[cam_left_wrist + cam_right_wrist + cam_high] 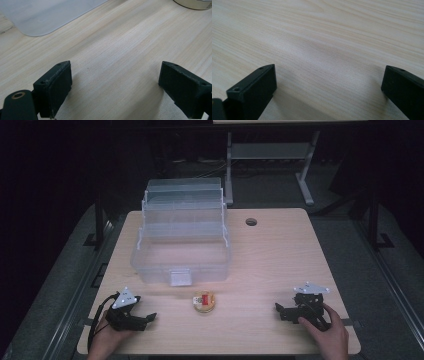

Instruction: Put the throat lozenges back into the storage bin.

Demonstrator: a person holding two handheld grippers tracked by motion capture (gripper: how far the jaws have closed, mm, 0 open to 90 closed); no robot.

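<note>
Pale wooden tabletop [280,260] carries a small round tin [204,301], likely light, rigid and best pinched across its rim, between the spread, empty left claw [148,318] and right claw [280,312].

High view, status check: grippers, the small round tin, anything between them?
Left gripper open, resting on table. Right gripper open, empty, also down. Round tin untouched, between them, just in front of the open clear box. Nothing blocks either approach.
</note>
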